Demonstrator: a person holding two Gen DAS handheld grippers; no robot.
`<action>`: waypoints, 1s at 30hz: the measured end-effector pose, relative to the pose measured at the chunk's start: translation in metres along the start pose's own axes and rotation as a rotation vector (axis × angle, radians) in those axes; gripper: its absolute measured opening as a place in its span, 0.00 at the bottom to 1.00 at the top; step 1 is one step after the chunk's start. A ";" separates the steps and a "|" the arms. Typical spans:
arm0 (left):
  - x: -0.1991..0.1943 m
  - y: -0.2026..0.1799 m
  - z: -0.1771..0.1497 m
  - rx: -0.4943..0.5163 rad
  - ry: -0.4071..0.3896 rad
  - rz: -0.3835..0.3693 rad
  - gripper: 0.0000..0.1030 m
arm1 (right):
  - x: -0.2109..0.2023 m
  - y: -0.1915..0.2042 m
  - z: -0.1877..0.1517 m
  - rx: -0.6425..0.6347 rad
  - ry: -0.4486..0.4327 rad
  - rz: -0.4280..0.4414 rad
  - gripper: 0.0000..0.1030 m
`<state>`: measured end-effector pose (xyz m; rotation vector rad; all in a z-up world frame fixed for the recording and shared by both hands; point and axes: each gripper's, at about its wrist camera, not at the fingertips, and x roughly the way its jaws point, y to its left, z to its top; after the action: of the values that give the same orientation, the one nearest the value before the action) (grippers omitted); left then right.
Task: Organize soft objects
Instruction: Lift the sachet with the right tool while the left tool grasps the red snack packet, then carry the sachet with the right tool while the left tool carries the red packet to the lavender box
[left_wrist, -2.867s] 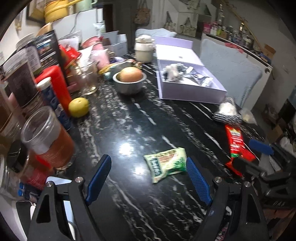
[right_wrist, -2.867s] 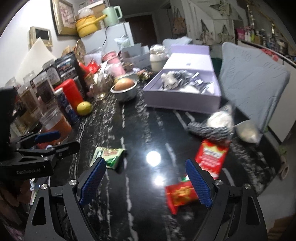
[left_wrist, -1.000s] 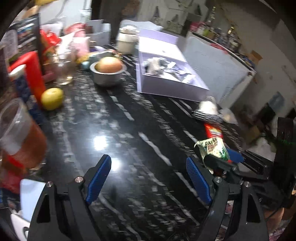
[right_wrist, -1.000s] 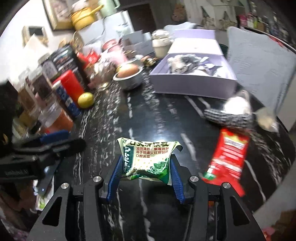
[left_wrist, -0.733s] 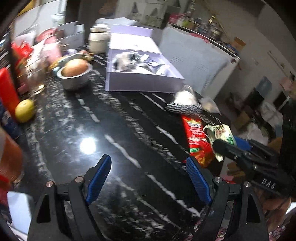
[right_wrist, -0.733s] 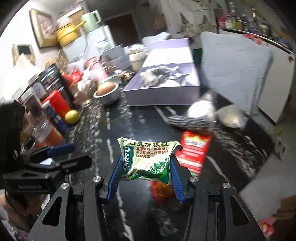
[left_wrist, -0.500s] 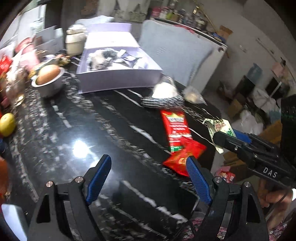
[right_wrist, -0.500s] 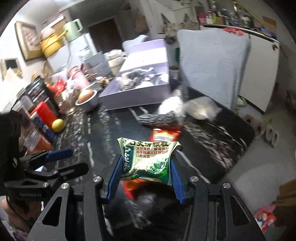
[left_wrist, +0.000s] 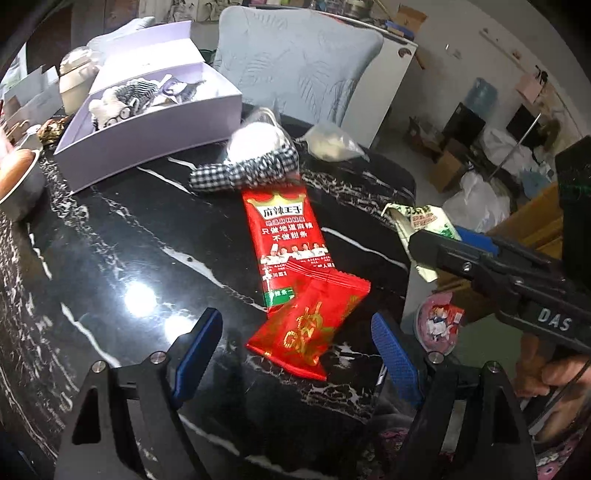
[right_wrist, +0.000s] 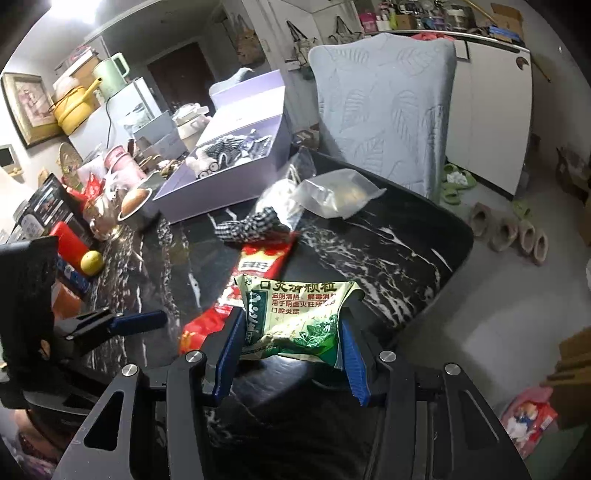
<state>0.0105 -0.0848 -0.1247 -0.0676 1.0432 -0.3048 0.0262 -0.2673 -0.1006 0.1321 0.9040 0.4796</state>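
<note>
My right gripper (right_wrist: 291, 336) is shut on a green and white packet (right_wrist: 295, 310) and holds it above the table's right end; the packet also shows in the left wrist view (left_wrist: 424, 225). My left gripper (left_wrist: 295, 347) is open and empty, low over a small red packet (left_wrist: 310, 328). A long red snack packet (left_wrist: 284, 240) lies just beyond it. A black-and-white checked cloth bundle (left_wrist: 251, 170) and a clear bag (left_wrist: 332, 144) lie farther back. The open lilac box (left_wrist: 155, 125) holds several soft items.
The black marble table (left_wrist: 110, 240) ends at the right near my right gripper. A grey covered chair (right_wrist: 384, 107) stands behind it. A bowl with an egg (right_wrist: 136, 203), a lemon (right_wrist: 91, 261), jars and a red bottle (right_wrist: 70, 236) crowd the left side. Slippers (right_wrist: 509, 232) lie on the floor.
My right gripper closed on the green packet, lifted it and carried it right, toward the table's end. My left gripper swung right and now sits over the red packets.
</note>
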 end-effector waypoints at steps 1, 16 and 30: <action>0.003 -0.001 0.000 0.006 0.004 0.006 0.81 | 0.001 -0.002 -0.001 0.004 0.003 0.002 0.48; 0.004 -0.008 -0.007 0.108 -0.042 0.062 0.33 | 0.008 -0.007 -0.008 0.020 0.026 0.028 0.48; -0.034 0.018 -0.021 0.004 -0.106 0.073 0.33 | 0.007 0.028 -0.014 -0.047 0.042 0.077 0.48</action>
<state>-0.0200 -0.0562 -0.1100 -0.0413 0.9373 -0.2350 0.0092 -0.2409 -0.1062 0.1146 0.9301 0.5766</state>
